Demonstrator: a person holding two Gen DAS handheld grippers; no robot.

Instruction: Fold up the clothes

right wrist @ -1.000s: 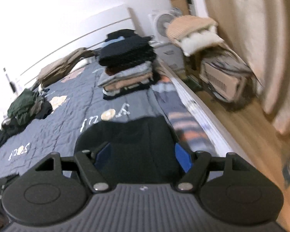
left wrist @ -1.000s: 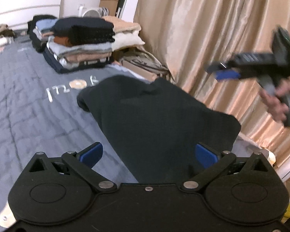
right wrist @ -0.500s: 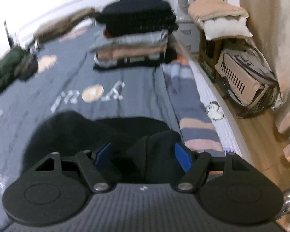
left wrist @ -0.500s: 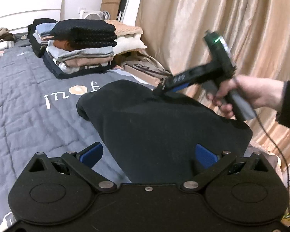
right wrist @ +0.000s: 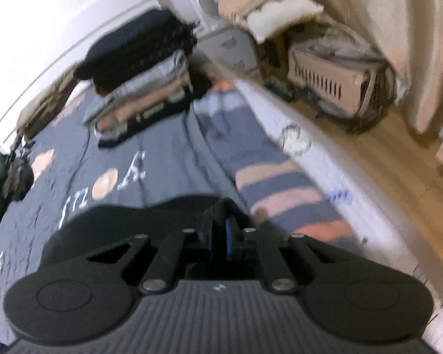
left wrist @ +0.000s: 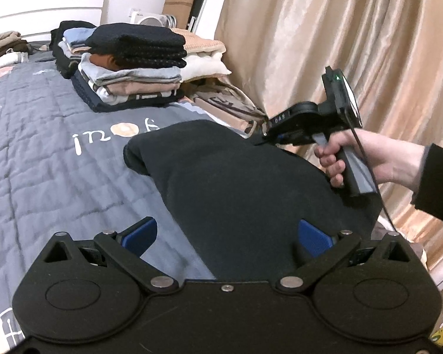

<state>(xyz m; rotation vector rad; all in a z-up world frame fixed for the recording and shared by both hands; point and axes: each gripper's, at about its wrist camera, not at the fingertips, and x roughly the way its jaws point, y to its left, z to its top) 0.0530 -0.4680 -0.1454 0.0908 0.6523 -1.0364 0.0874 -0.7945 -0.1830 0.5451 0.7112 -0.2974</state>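
Note:
A black garment [left wrist: 239, 183] lies partly folded on the grey quilted bed [left wrist: 44, 147], near the bed's right edge. My left gripper [left wrist: 226, 236] is open just above its near end, blue pads apart. My right gripper [right wrist: 226, 224] is shut on the garment's far right edge [right wrist: 162, 212]; it also shows in the left wrist view [left wrist: 268, 138], held in a hand at that edge.
A stack of folded clothes [left wrist: 133, 67] stands at the far side of the bed. Loose clothes [right wrist: 3, 177] lie at the far left. Beside the bed are a pet carrier [right wrist: 330, 79], a fan [right wrist: 212, 3], cushions [left wrist: 203, 56] and beige curtains [left wrist: 354, 44].
My right gripper came down to the garment's far right edge and shut on it. My left gripper stayed open over the near end.

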